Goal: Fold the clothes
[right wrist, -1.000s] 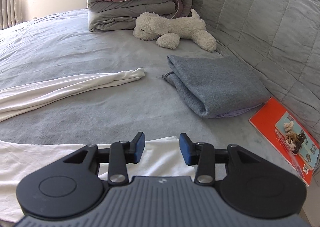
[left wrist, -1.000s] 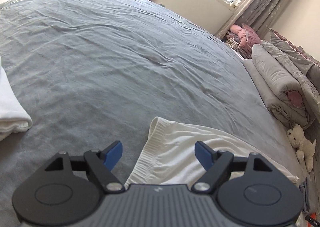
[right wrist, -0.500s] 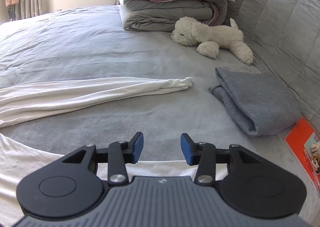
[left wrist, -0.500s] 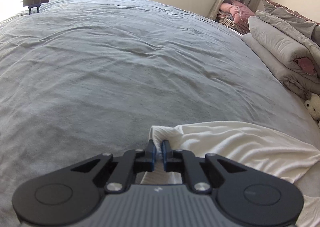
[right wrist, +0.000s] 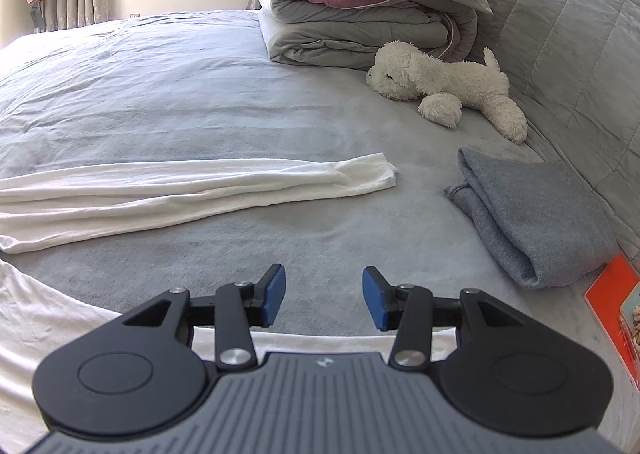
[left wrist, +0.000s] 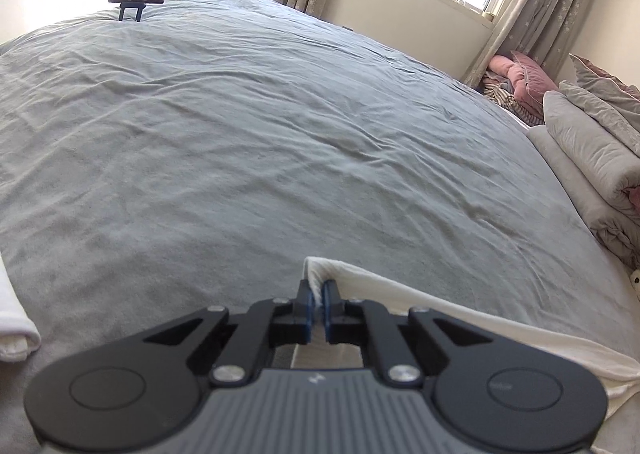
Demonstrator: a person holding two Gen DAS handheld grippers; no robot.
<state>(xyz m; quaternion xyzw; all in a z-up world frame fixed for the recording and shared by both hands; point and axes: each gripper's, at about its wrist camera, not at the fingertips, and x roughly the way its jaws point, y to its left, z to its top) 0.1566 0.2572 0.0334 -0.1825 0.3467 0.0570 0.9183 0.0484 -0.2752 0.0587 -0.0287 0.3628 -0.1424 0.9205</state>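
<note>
Left gripper [left wrist: 318, 294] pinches white garment [left wrist: 440, 306] edge | bedsheet [left wrist: 280, 134] beyond seems clear

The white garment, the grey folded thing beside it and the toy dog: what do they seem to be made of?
White garment: looks like soft cotton knit, matte; it drapes in fine creases. The left gripper pinches its ribbed edge.
Folded grey cloth: thicker, felt-like or fleecy, perhaps wool; dull, with a rounded fold.
Toy dog: cream plush with a shaggy, curly pile, presumably synthetic.
</note>
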